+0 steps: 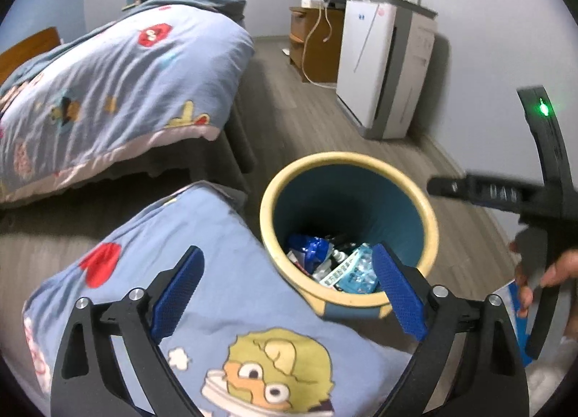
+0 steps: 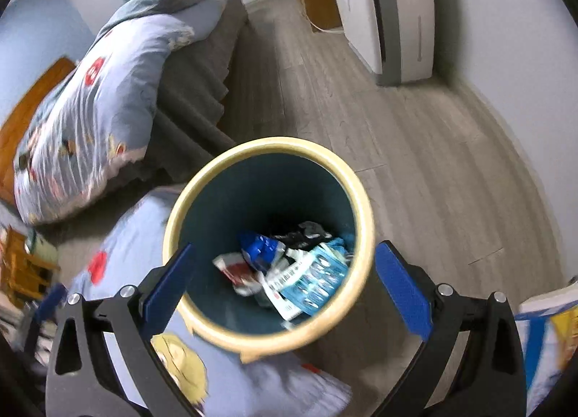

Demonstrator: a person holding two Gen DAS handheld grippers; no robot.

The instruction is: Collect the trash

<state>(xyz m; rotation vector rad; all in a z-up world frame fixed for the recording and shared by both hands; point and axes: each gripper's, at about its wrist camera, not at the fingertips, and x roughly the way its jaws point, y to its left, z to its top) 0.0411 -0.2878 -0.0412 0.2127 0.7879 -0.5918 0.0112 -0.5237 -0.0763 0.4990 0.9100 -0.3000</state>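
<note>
Trash bin [image 2: 267, 243] seen from above by both wrist cameras. The bin stands on the wood-grain floor [image 2: 433, 164], touching a cartoon-print pillow [image 1: 202, 272] on its left; its long axis is upright, mouth toward the cameras.

The right gripper [image 2: 285, 283] hangs over the mouth, jaws spread and holding nothing, one blue pad on each side of the rim. The left gripper [image 1: 289, 290], likewise spread and empty, hangs over the pillow and the bin's near left rim, so most of the mouth lies forward and right of it. Judged from this, the right gripper is the nearer to the opening; its black frame [image 1: 542, 200] enters the left view from the right, above the holder's fingers [image 1: 542, 279].

Materials: the bin is a smooth, rigid cylinder, teal inside, with a thick cream rim chipped at its near edge. The trash [image 2: 289, 269] on its bottom is thin, crinkly packaging: a blue foil wrapper, a pale blue blister card, a red-and-white scrap, a dark crumpled piece. The pads are ribbed blue rubber on black arms.

Beyond: a bed [image 1: 119, 84] with a soft printed quilt, and a white appliance [image 1: 383, 66] against the wall.

Both grippers being empty, the next piece of trash probably lies outside these views.
</note>
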